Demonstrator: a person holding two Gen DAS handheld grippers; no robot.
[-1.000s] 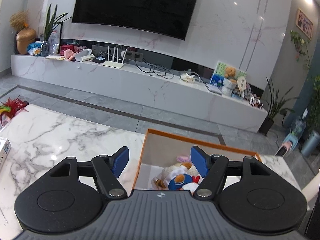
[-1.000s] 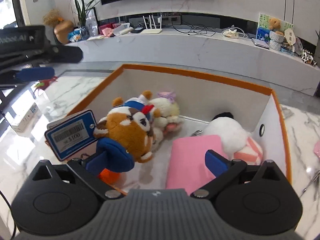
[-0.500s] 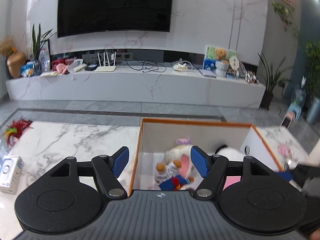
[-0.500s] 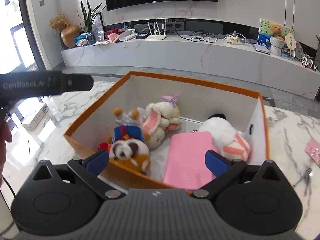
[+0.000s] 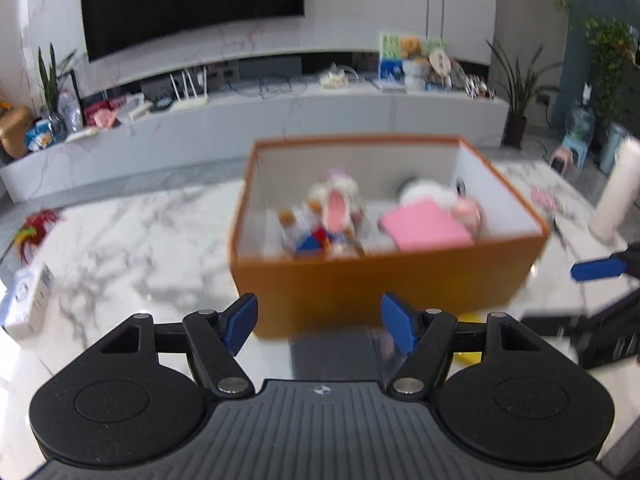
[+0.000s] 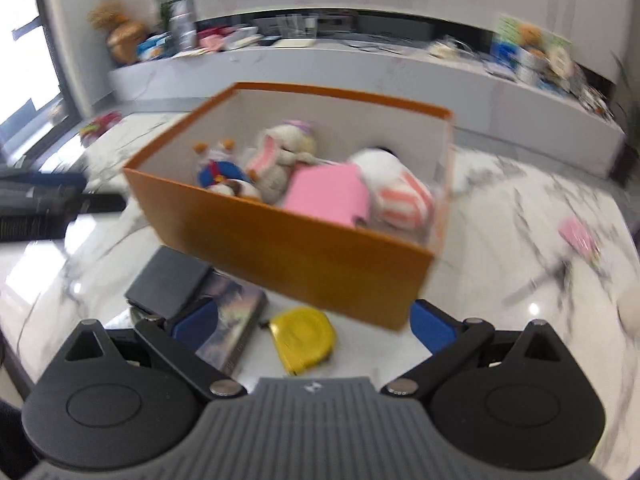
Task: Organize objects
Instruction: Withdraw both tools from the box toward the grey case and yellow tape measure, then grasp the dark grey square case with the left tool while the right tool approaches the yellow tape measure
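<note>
An orange box (image 5: 384, 284) (image 6: 288, 248) stands on the marble table. It holds several plush toys (image 6: 280, 156) and a pink pad (image 6: 326, 194) (image 5: 426, 226). My left gripper (image 5: 319, 322) is open and empty, in front of the box's near wall. My right gripper (image 6: 314, 326) is open and empty, above a yellow tape measure (image 6: 302, 338), a book (image 6: 232, 320) and a black case (image 6: 168, 282) that lie before the box. Both views are blurred.
A white box (image 5: 28, 300) and a red feather toy (image 5: 34, 226) lie at the table's left. A white roll (image 5: 614, 194) stands at the right. A pink item (image 6: 578, 236) and a thin tool (image 6: 540, 280) lie right of the box.
Both grippers have pulled back and away from the box. The brown plush that the right gripper held a second ago now lies in the box. The items in front of the box have come into view.
</note>
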